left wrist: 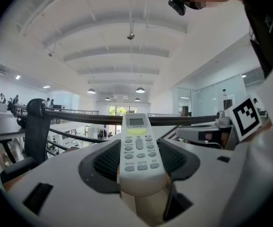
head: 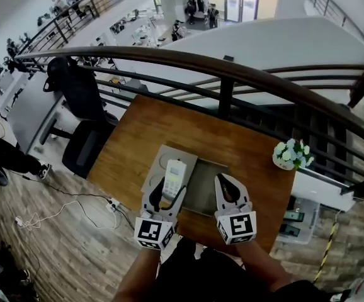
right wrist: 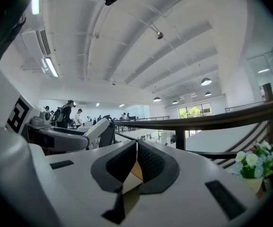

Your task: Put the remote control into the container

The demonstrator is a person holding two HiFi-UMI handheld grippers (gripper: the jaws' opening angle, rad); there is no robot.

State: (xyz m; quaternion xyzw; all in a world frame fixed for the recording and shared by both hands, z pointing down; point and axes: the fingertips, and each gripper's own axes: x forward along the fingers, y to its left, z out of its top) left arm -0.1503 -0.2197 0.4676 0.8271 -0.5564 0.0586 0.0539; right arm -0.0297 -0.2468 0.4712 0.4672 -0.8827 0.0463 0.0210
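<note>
A white remote control (head: 174, 170) with a small screen and grey buttons is clamped lengthwise in my left gripper (head: 169, 187), which is shut on it. In the left gripper view the remote (left wrist: 137, 126) sticks out forward between the dark pads (left wrist: 109, 161). It hangs over the left part of a grey open container (head: 205, 184) on the wooden table (head: 157, 124). My right gripper (head: 225, 181) is beside it over the container's right part, its jaws shut together and empty (right wrist: 136, 144).
A small pot of white flowers (head: 291, 154) stands at the table's right edge, also in the right gripper view (right wrist: 252, 167). A dark curved railing (head: 232, 74) runs just behind the table. A black chair (head: 81, 112) stands at the left; cables lie on the floor.
</note>
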